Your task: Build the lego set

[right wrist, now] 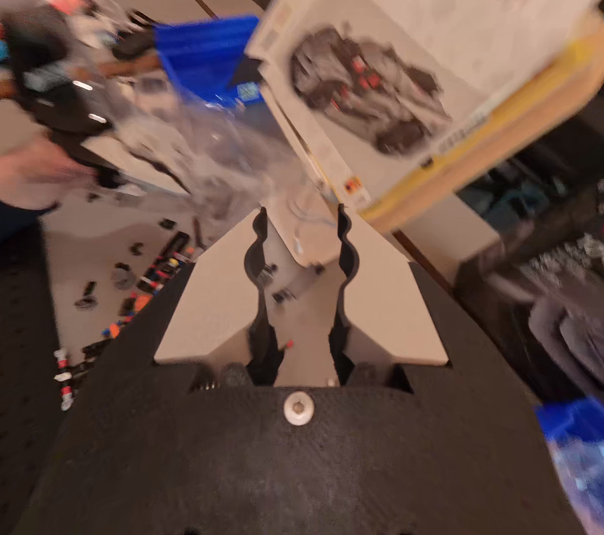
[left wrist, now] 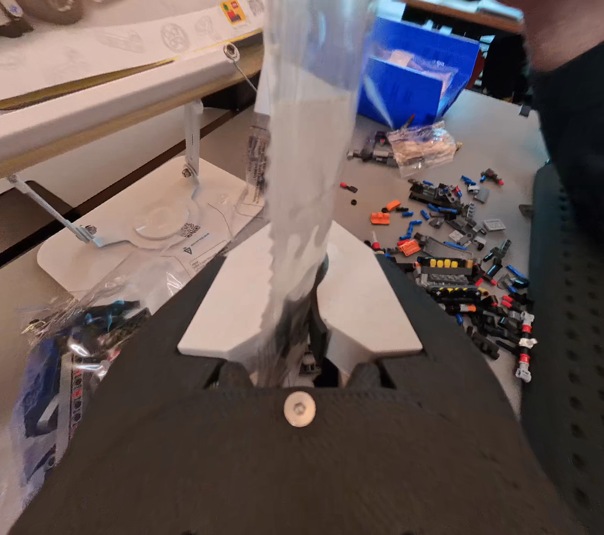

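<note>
Clamped together on the lower end of a clear plastic bag (left wrist: pixel 304 114), the jaws of our left gripper (left wrist: pixel 294 261) hold it upright, its serrated edge running down between the white fingers; those of our right gripper (right wrist: pixel 300 225) stand apart with nothing between them.

We work over a grey table (left wrist: pixel 490 133) where the loose lego pieces (left wrist: pixel 457 258) lie scattered to the right of the left gripper, black, blue, red and orange, some already joined into a small block. Another sealed bag of parts (left wrist: pixel 421 146) rests near a blue bin (left wrist: pixel 415 71), and a third bag (left wrist: pixel 75 349) lies just beside the left gripper's body. The set's box (right wrist: pixel 408 61), showing a grey car, stands propped on a white stand (left wrist: pixel 137 225).

Both views are blurred, and we cannot tell whether the held bag has anything left in it. We judge the risk to be a spill: a tilted or shaken bag could send small parts rolling off the table edge, or into the pile, where they would be hard to sort.
</note>
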A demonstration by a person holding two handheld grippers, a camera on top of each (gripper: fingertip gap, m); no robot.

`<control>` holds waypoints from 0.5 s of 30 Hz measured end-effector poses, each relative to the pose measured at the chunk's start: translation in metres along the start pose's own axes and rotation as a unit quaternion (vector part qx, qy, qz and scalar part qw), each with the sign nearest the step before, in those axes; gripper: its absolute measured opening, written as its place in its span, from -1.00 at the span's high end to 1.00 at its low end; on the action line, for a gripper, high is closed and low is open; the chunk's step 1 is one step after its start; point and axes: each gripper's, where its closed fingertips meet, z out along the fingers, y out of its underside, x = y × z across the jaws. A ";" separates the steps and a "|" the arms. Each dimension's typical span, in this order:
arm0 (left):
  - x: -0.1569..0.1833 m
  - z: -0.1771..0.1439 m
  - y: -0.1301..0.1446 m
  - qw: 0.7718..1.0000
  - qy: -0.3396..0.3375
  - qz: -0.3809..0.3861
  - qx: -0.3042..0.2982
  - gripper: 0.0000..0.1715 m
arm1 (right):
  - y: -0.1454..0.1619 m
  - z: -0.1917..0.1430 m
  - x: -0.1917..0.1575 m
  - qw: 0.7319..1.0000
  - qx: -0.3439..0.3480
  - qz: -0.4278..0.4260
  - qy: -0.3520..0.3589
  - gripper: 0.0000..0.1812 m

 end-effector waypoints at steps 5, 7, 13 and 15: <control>-0.011 -0.012 -0.008 0.999 -0.007 -0.022 0.032 1.00 | 0.092 0.052 0.030 0.984 -0.163 0.069 -0.011 0.54; -0.013 -0.015 -0.009 0.999 -0.004 -0.033 0.041 1.00 | 0.126 0.076 0.012 0.969 -0.222 0.079 -0.071 0.53; -0.013 -0.012 -0.005 0.999 -0.001 -0.031 0.034 1.00 | 0.180 0.119 -0.021 0.944 -0.291 0.035 -0.155 0.61; -0.013 -0.011 -0.004 0.999 -0.001 -0.028 0.031 1.00 | 0.194 0.123 -0.025 0.935 -0.316 0.019 -0.161 0.65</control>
